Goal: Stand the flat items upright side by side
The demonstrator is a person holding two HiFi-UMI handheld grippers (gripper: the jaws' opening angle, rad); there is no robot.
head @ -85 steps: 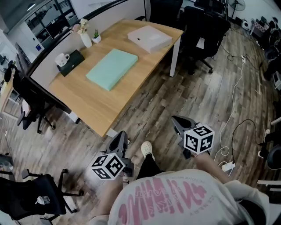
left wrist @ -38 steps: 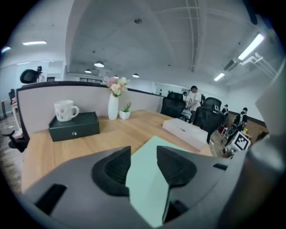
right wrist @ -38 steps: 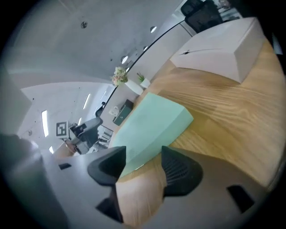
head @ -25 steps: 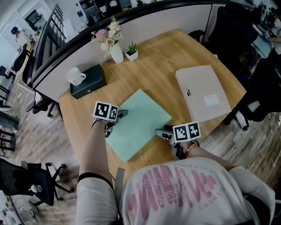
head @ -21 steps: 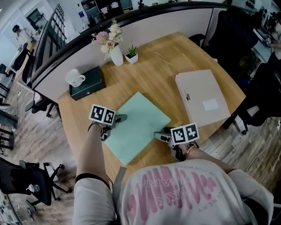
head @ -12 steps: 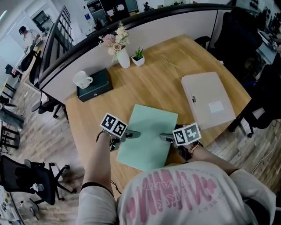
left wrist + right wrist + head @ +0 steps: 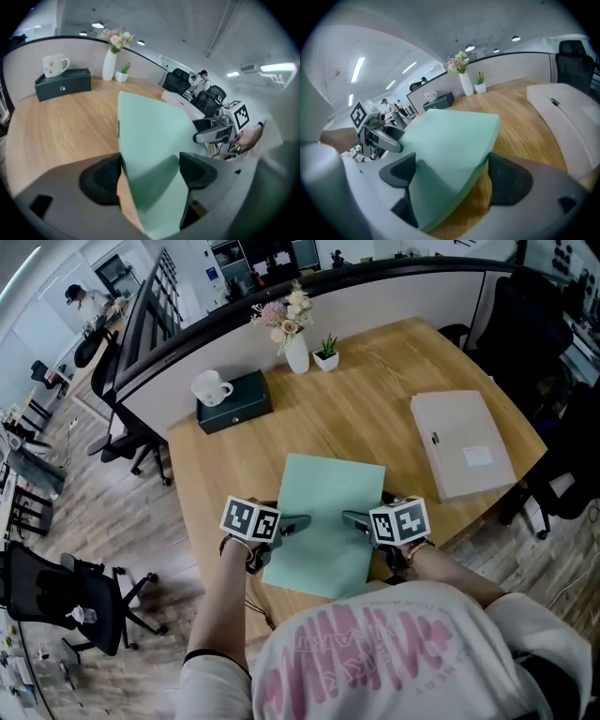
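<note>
Green flat item (image 7: 328, 521) lay on the counter (image 7: 225, 460), left gripper (image 7: 292, 523) gaped astride its 9 o'clock edge, right gripper (image 7: 354, 518), jaws just opened wider, unclamped astride its 3 o'clock edge.

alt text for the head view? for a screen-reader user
Seen from above, a person holds the left gripper and right gripper at either side of a mint-green folder lying flat on a wooden table. Its edges sit between both open pairs of jaws, the left just narrowed slightly, the right just widened. A beige folder lies flat nearby.
</note>
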